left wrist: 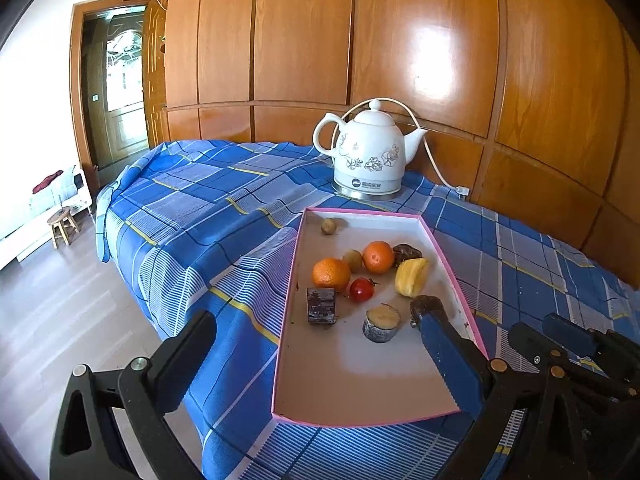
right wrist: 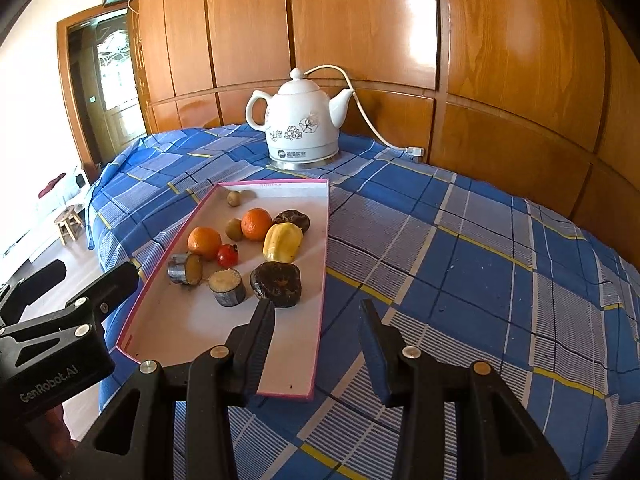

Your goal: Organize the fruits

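We see fruits — oranges (right wrist: 204, 242), cherry tomato (right wrist: 227, 255), yellow starfruit (right wrist: 281, 242) — clustered mid pink-rimmed tray (right wrist: 320, 280). Left gripper (left wrist: 316, 344) fingers wide apart, right gripper (right wrist: 318, 312) fingers apart; neither holds anything.

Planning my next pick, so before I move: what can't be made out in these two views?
- Left wrist view: near dark fruit mostly hidden by the left gripper.
- Right wrist view: tray, near rim partly hidden by the right gripper.
- Both views: kettle label too small to read.

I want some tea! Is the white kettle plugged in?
Unplugged. The kettle sits on the bed, and its cord's plug lies loose on the blanket by the wooden wall.
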